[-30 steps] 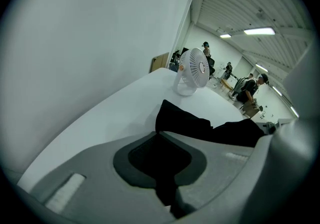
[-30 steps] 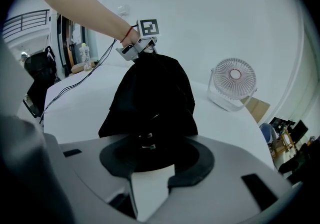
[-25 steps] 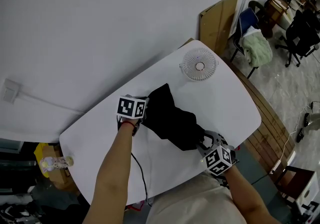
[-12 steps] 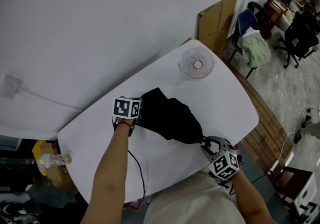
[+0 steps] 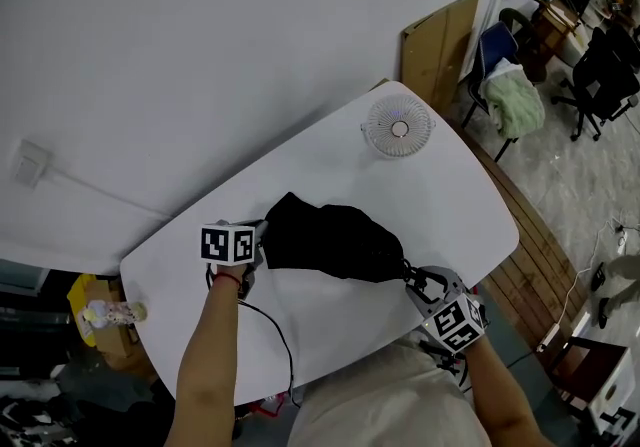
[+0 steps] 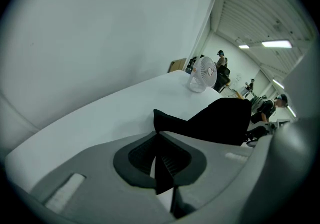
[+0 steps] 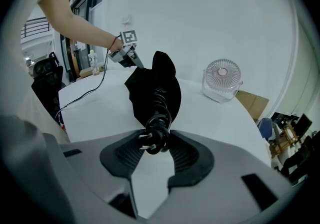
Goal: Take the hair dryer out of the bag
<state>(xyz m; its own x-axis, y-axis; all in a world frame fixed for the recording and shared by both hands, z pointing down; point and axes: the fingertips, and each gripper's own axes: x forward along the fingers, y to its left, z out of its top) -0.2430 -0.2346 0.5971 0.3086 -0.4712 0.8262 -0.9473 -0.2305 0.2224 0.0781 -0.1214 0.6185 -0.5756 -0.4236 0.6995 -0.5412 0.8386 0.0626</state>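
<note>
Head view shows a black bag (image 5: pixel 330 240) stretched across the middle of a white table (image 5: pixel 440 205), with a gripper at each end of it. The left forearm reaches up from the lower edge to the bag's left end. There the left gripper (image 5: pixel 262 243) slants downward, its jaws pinched flat on a thin corner of the bag's cloth (image 6: pixel 159 155). The right forearm comes in from the lower right corner to the bag's right end. The right gripper (image 5: pixel 412 275) also tilts down there, its jaws partly apart and clamped round a coiled cord (image 7: pixel 157 135) with its plug (image 7: pixel 142 143), which comes out of the bag's mouth. The rest of the hair dryer is hidden inside the bag. A small white fan (image 5: pixel 398 125) stands beyond the bag, well apart from it.
</note>
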